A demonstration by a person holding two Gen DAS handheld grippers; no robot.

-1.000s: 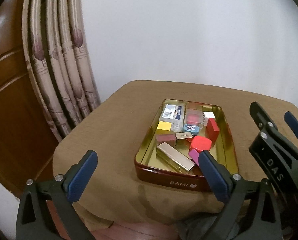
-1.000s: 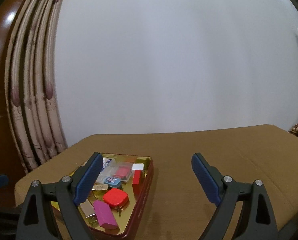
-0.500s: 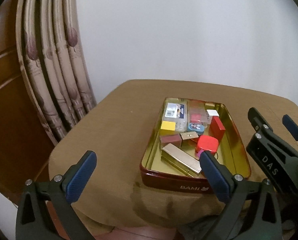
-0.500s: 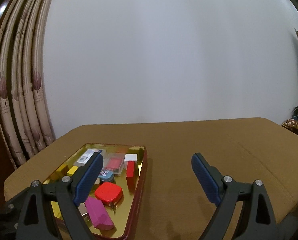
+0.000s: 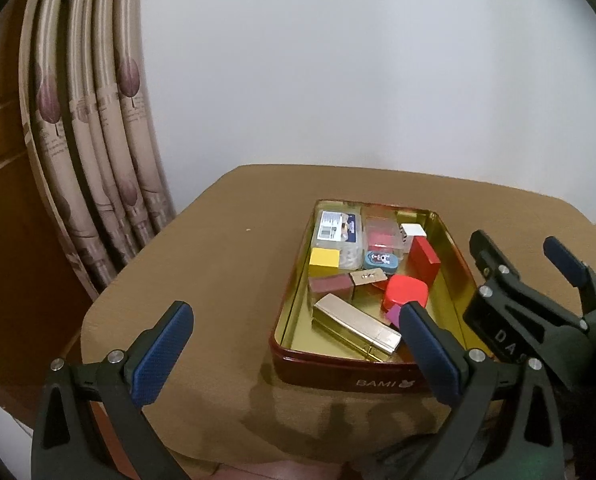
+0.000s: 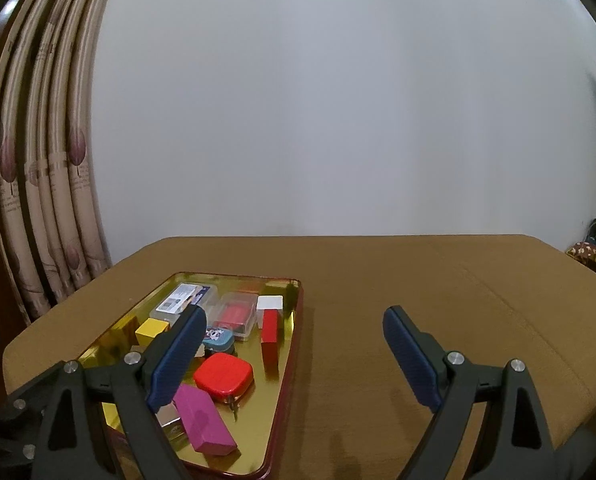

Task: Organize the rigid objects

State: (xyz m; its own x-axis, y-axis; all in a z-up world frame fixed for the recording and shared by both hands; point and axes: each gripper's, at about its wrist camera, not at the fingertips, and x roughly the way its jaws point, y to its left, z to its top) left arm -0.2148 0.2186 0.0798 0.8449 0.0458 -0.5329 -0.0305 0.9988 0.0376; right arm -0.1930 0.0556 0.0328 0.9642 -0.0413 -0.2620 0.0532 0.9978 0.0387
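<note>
Plain white wall [image 6: 338,120]; beige leaf-patterned pleated curtain [image 5: 94,152] at left; brown wooden panel [image 5: 2,184]; tan cloth-covered table [image 6: 418,288].

One tin tray [image 5: 450,236] holds about ten small blocks and boxes.

Left gripper [image 5: 294,344]: held low, jaws spread wide, nothing between the blue pads [image 5: 160,354].
Right gripper [image 6: 294,344]: jaws also wide apart, empty; seen from the left wrist camera, it sits just to the right, angled forward.
</note>
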